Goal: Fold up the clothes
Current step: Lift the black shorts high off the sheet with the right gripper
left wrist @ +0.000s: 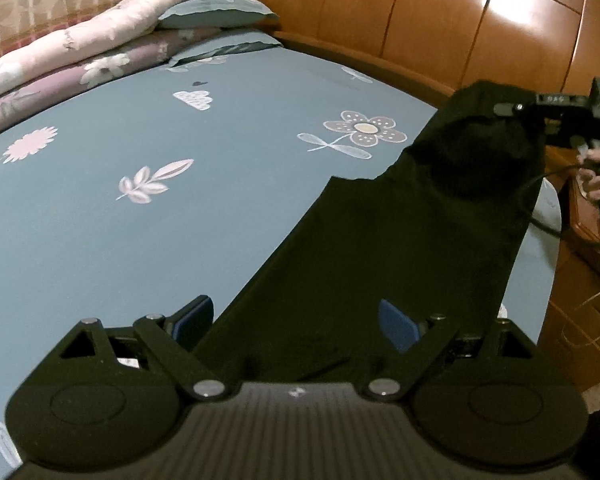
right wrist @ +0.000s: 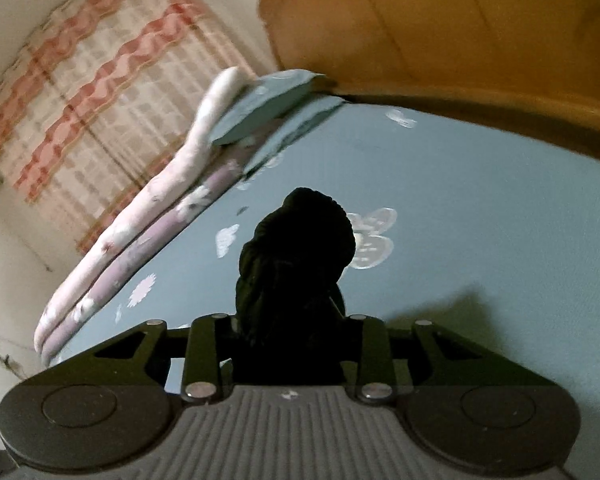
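Observation:
A long black garment (left wrist: 380,248) stretches across the blue flowered bed sheet (left wrist: 140,240) from the near edge toward the headboard. My left gripper (left wrist: 296,312) stands wide open over its near end; the cloth runs between the blue pads (left wrist: 398,324), and they do not press on it. At the far right my right gripper (left wrist: 504,110) is shut on the garment's far end and holds it lifted off the bed. In the right wrist view that gripper (right wrist: 292,320) pinches a bunched wad of the black garment (right wrist: 300,240), which hides its fingertips.
A wooden headboard (left wrist: 420,20) borders the bed's far side. Folded quilts (left wrist: 80,48) and a blue pillow (left wrist: 216,10) lie along the left edge, by a checked curtain (right wrist: 80,92). A person's hand (left wrist: 596,176) with cables is at the right, above wooden furniture (left wrist: 580,280).

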`<state>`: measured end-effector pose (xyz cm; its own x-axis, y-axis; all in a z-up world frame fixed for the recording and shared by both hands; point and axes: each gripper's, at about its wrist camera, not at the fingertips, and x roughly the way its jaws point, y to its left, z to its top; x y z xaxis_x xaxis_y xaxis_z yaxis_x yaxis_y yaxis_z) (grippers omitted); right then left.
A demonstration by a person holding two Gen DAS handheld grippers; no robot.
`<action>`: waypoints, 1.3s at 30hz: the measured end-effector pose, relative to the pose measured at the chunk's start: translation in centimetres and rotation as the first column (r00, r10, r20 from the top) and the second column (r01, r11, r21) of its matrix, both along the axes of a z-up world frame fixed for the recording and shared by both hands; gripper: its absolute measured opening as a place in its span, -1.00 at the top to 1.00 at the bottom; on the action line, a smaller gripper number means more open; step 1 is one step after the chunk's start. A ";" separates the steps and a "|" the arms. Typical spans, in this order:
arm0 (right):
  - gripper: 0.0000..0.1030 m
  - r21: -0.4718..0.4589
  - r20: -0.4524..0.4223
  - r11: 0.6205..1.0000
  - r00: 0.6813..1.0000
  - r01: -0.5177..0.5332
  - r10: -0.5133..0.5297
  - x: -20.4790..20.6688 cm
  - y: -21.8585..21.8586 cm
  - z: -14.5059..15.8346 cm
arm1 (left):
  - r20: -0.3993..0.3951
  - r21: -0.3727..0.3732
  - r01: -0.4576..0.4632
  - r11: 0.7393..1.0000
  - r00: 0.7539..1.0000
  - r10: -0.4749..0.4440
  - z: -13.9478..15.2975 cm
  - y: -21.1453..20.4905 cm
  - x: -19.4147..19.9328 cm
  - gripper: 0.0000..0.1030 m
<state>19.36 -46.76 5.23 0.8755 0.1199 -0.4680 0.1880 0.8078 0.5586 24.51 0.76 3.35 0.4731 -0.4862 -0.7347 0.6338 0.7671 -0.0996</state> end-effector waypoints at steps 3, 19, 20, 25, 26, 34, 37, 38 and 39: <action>0.30 -0.061 -0.002 0.998 1.000 -0.023 0.023 -0.1 3.7 1.5 | 0.000 -0.003 0.026 1.000 1.000 -0.026 -0.2 1.9 -1.0 -0.74; 0.31 -0.459 -0.055 0.880 0.992 -0.124 0.111 0.0 25.0 4.1 | -0.072 -0.012 0.303 0.953 0.950 -0.303 -3.4 11.6 -5.4 -0.74; 0.31 -0.473 -0.052 0.872 0.992 -0.128 0.118 -0.1 26.1 4.0 | -0.066 -0.021 0.307 0.951 0.949 -0.308 -3.5 12.1 -5.4 -0.74; 0.31 -0.523 -0.049 0.835 0.984 -0.170 0.169 -0.6 30.6 4.1 | -0.060 -0.061 0.334 0.941 0.939 -0.337 -4.5 13.6 -5.6 -0.74; 0.31 -0.535 -0.048 0.826 0.982 -0.178 0.180 -0.7 31.4 4.1 | -0.064 -0.069 0.341 0.937 0.936 -0.345 -4.8 13.9 -5.7 -0.74; 0.31 -0.632 -0.066 0.735 0.962 -0.247 0.267 -2.0 37.7 3.6 | -0.077 -0.101 0.375 0.922 0.921 -0.383 -6.0 15.5 -6.0 -0.74; 0.31 -0.661 -0.099 0.687 0.942 -0.302 0.320 -2.3 40.2 2.9 | -0.084 -0.101 0.367 0.925 0.923 -0.376 -6.2 16.3 -6.0 -0.74; 0.31 -0.666 -0.111 0.672 0.934 -0.324 0.339 -2.4 41.0 2.6 | -0.088 -0.102 0.366 0.925 0.923 -0.375 -6.3 16.6 -6.0 -0.74; 0.31 -0.674 -0.125 0.654 0.926 -0.343 0.356 -2.5 41.8 2.3 | -0.091 -0.098 0.369 0.924 0.921 -0.378 -6.3 16.9 -6.0 -0.74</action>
<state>16.83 -4.98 7.58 0.8437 0.0774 -0.5313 -0.1907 0.9682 -0.1617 18.47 17.63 -2.90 0.1673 -0.6701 -0.7231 0.8552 0.4636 -0.2317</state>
